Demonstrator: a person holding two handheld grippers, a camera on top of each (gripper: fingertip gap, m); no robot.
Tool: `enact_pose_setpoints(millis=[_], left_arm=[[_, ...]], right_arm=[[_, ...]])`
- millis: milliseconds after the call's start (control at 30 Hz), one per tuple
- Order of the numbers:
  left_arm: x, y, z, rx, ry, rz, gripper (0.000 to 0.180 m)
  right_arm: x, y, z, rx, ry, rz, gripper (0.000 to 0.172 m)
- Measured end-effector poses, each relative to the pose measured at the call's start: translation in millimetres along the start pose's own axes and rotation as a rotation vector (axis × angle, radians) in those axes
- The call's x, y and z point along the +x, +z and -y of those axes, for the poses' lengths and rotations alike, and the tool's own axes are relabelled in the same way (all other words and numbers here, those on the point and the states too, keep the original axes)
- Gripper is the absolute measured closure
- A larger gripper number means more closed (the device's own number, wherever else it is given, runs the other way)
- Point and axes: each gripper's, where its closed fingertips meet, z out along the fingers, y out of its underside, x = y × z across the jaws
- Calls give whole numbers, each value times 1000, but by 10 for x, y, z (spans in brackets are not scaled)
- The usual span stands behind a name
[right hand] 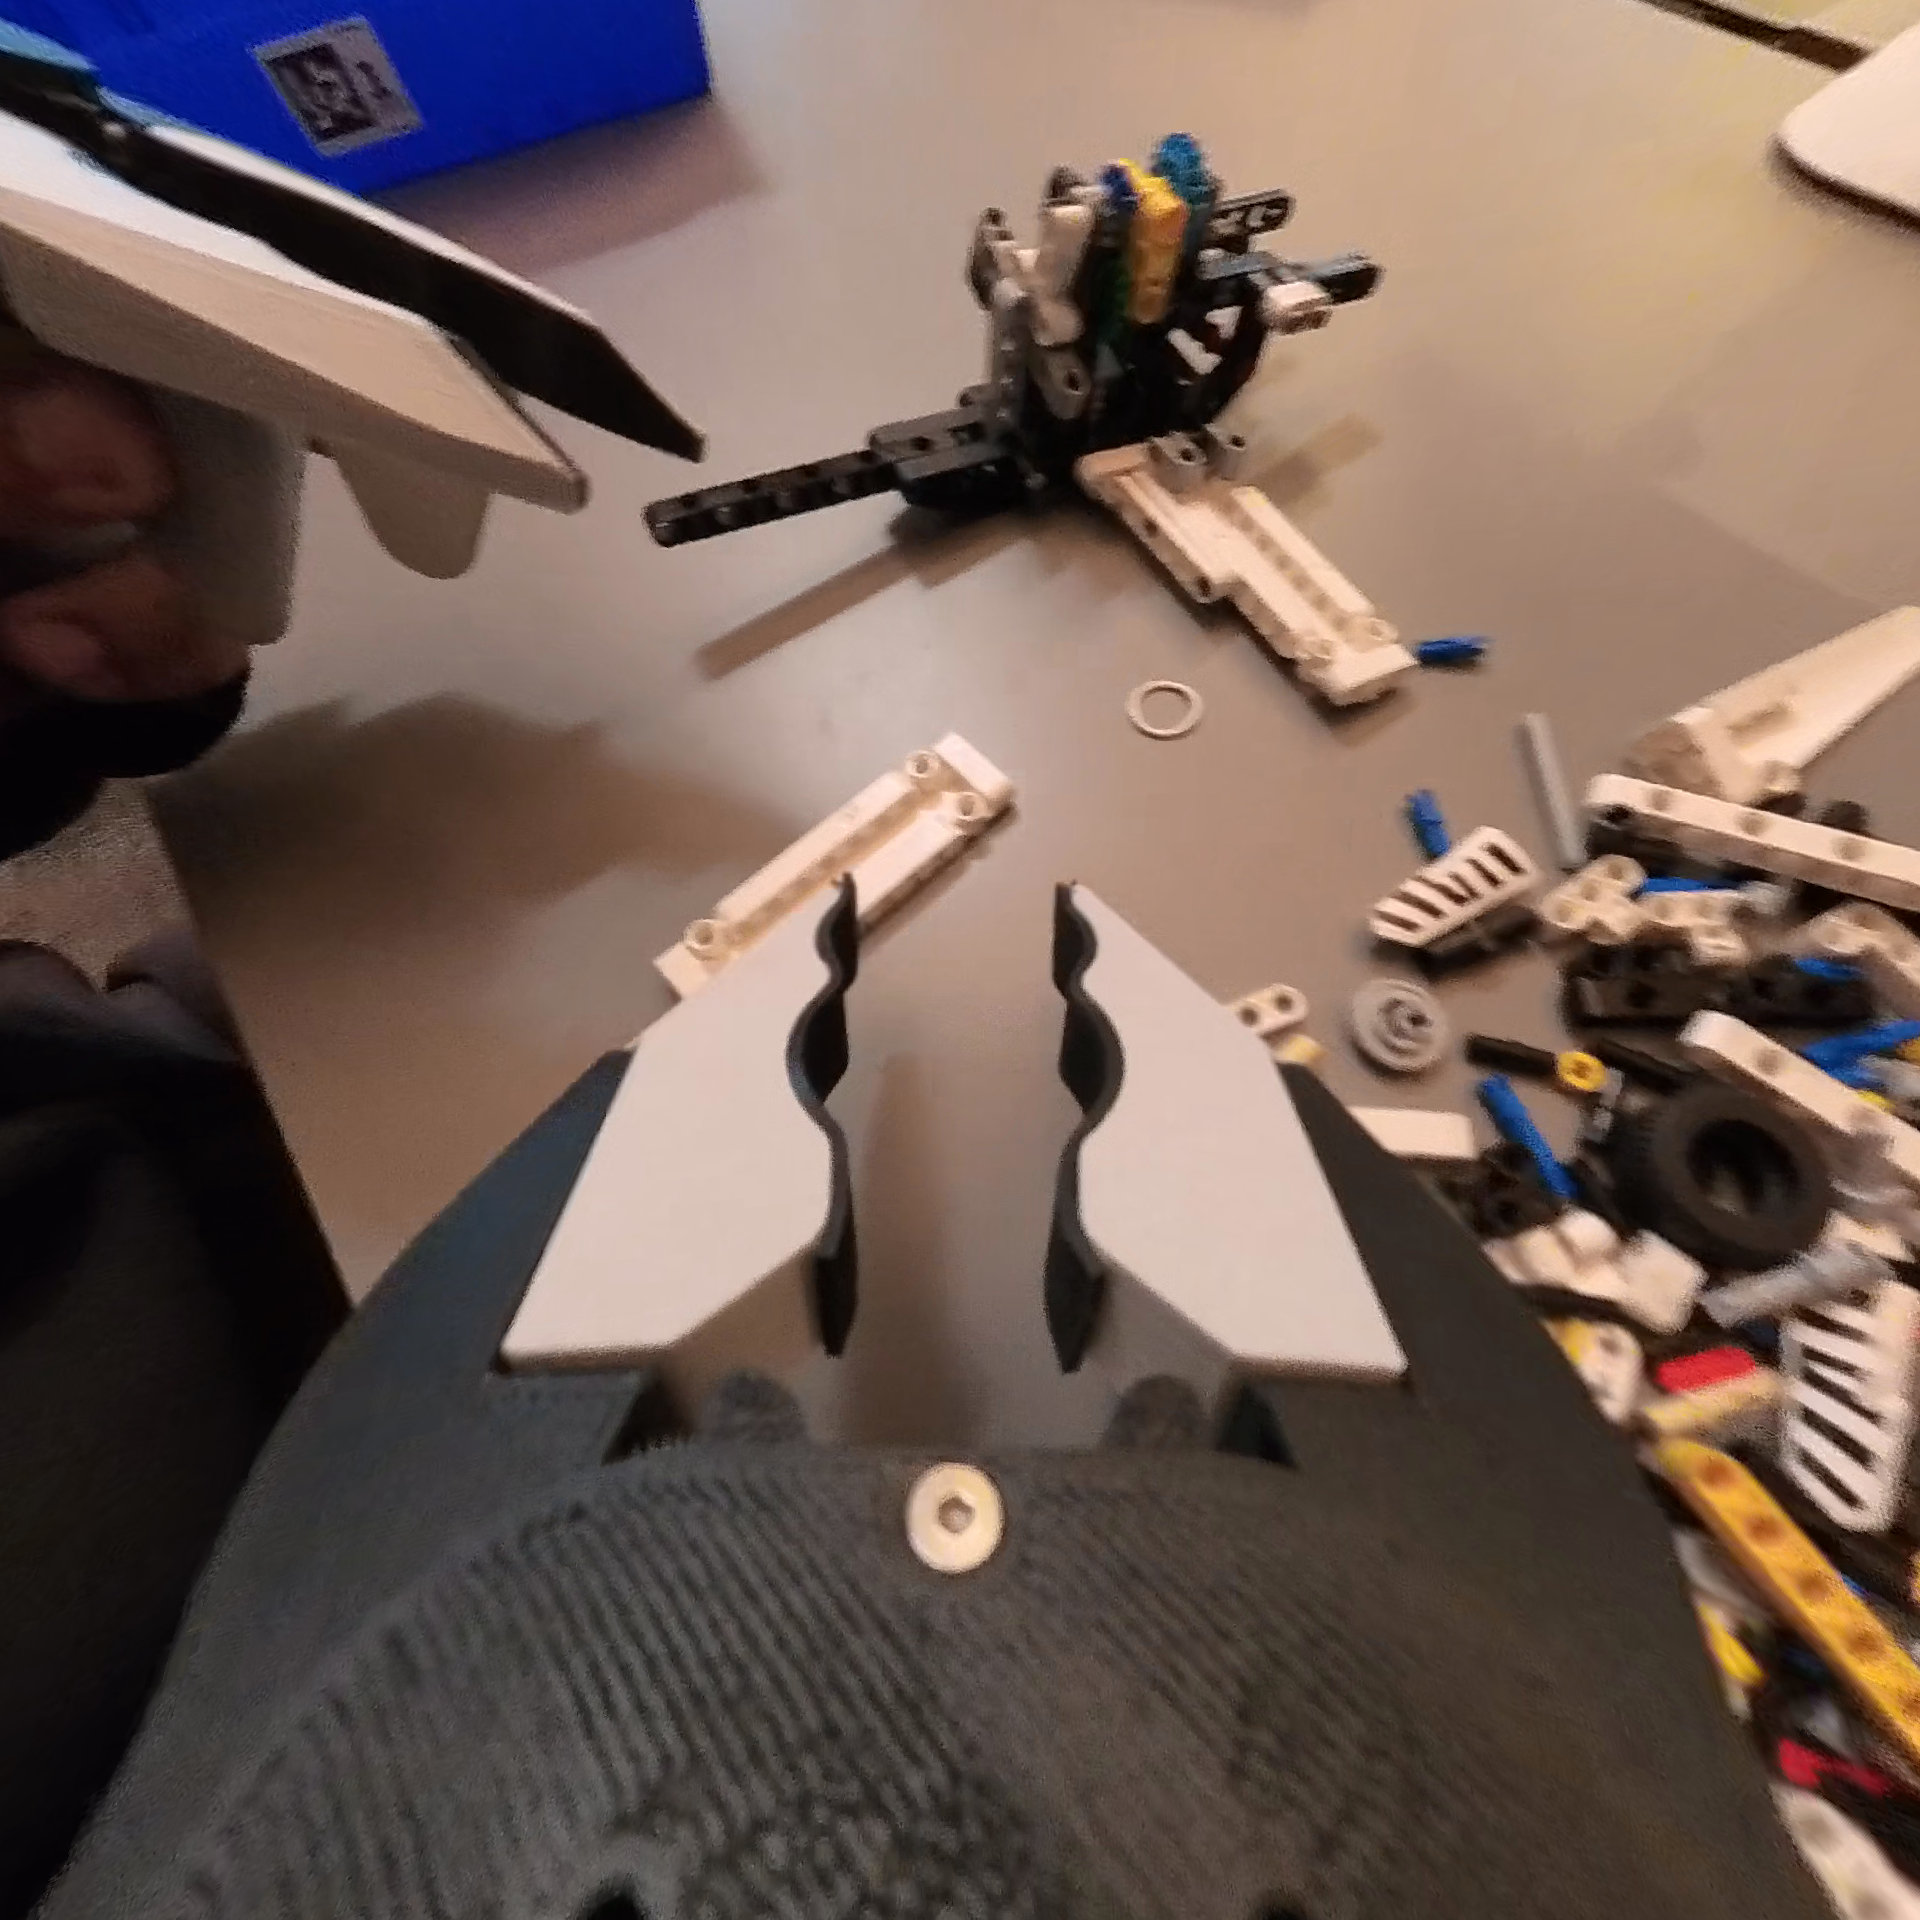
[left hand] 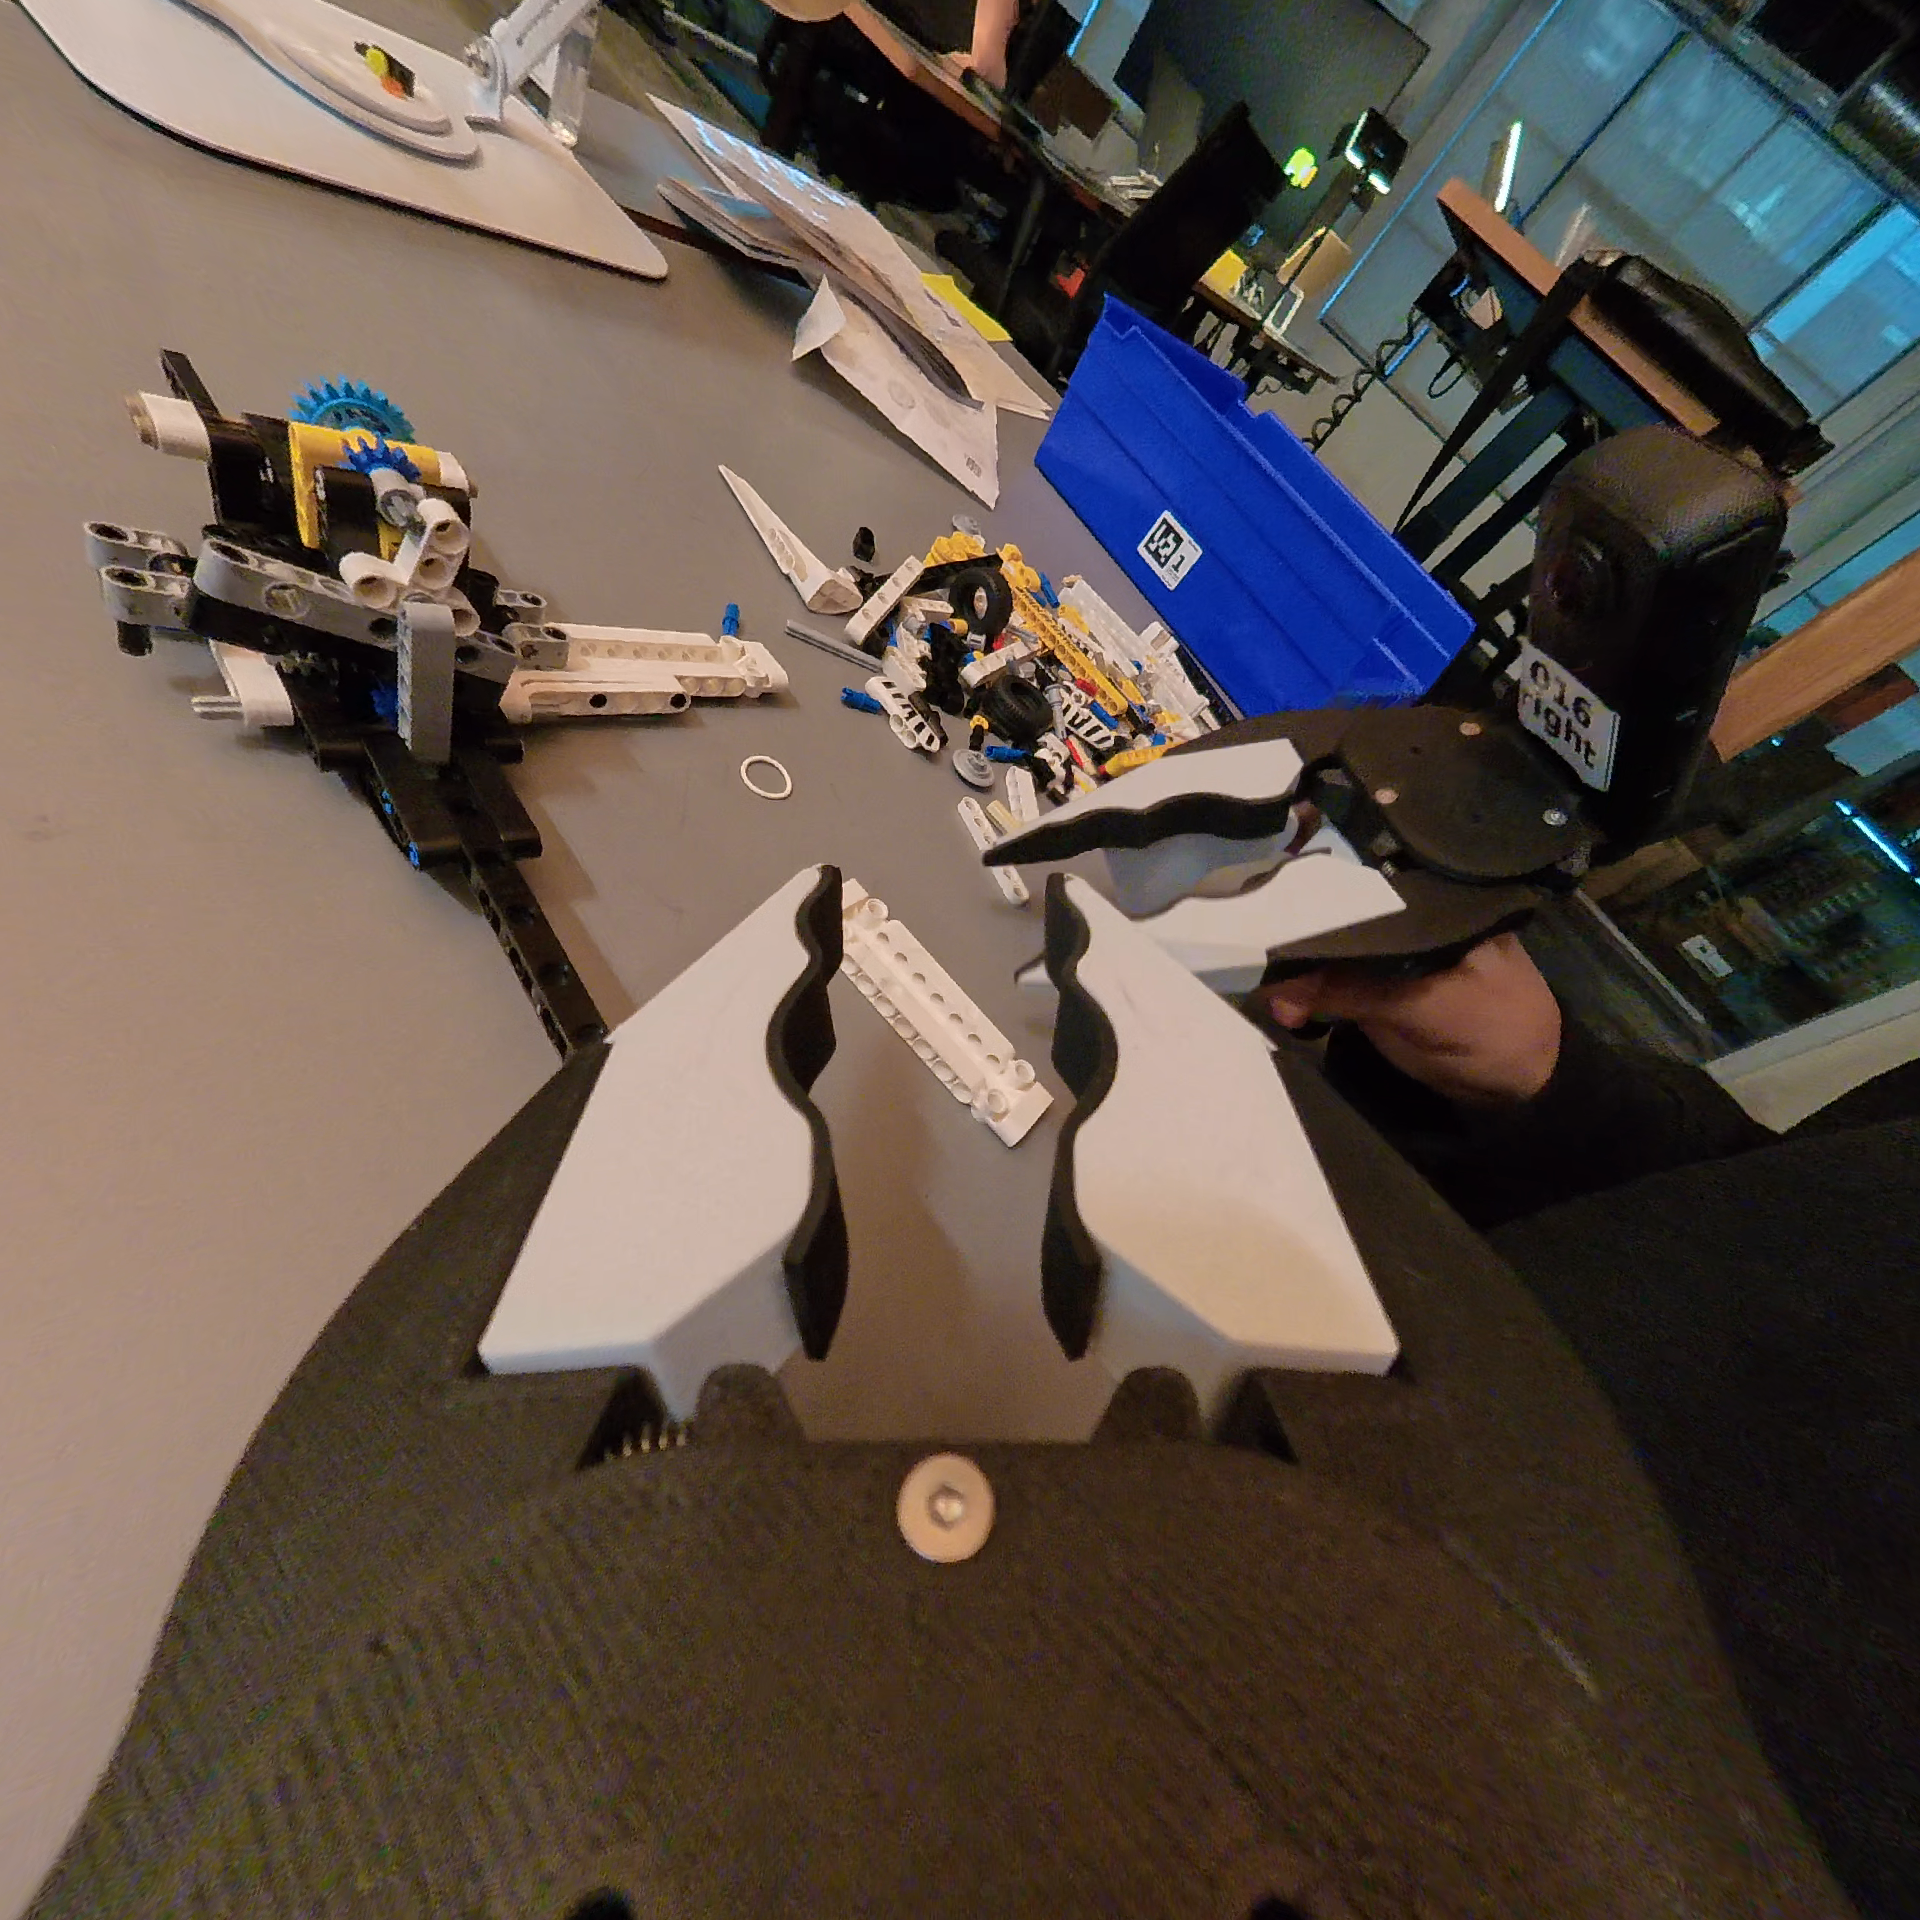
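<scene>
Left wrist view: the left gripper (left hand: 940, 894) hangs over the grey table (left hand: 260, 1039) with its jaws well apart and nothing held. A long white perforated plastic beam (left hand: 940, 1013) lies flat on the table between the fingers, nearer the left one, with a clear gap to the right pad; whether the left pad touches it cannot be told. The fingers (left hand: 665, 1164) are smooth pale wedges lined with wavy black pads, set in a ribbed black body. The right gripper (left hand: 1029, 883) reaches in from the right, held by a hand (left hand: 1434, 1029), jaws parted on nothing; a white sticker with printed characters sits on its black camera housing. Behind are a half-built model (left hand: 343, 582) of black, white, yellow and blue toy parts with blue gears, a thin white ring (left hand: 766, 776), a heap of loose parts (left hand: 1029, 665), a blue plastic bin (left hand: 1247, 561) bearing a square black-and-white marker, and printed sheets (left hand: 883, 301).

Right wrist view, somewhat blurred: the right gripper (right hand: 951, 899) is open over bare table (right hand: 1351, 364), holding nothing. The white beam (right hand: 842, 862) lies just beyond and left of its left fingertip, partly hidden behind it. The loose parts (right hand: 1714, 1091), including a black rubber tyre, lie to the right; the ring (right hand: 1162, 710) and model (right hand: 1122, 343) lie ahead. The left gripper (right hand: 634, 457) shows at upper left.
</scene>
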Motion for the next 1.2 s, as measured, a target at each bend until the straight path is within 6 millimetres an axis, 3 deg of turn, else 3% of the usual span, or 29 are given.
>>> enact_pose_setpoints(millis=[100,267,367,467,633,667,700,800,867,1033,1200], left_arm=[[1,-11,-1,2,-3,1,143],[14,-39,13,6,4,5,143],[0,-53,10,8,3,10,143],[-5,-49,10,12,-6,4,143],[2,-37,8,6,1,3,143],[-2,-39,11,8,2,4,143],[-8,-45,18,12,3,7,143],[-38,-61,43,27,1,13,143],[2,-58,71,42,3,-20,143],[70,19,76,33,21,-52,143],[101,76,64,23,26,-63,143]], right_arm=[[-141,119,-7,-26,-5,29,114],[-233,290,-103,-106,-11,75,99],[-190,301,-97,-112,-30,69,105],[-193,291,-101,-123,-31,94,127],[-220,270,-85,-120,52,163,144],[-231,242,-31,-82,65,183,161],[-251,188,75,-12,87,214,166],[-240,-99,493,257,198,334,167],[-169,-297,665,395,181,360,167],[-174,-678,868,606,-31,318,167],[-122,-701,872,596,-70,280,167]])
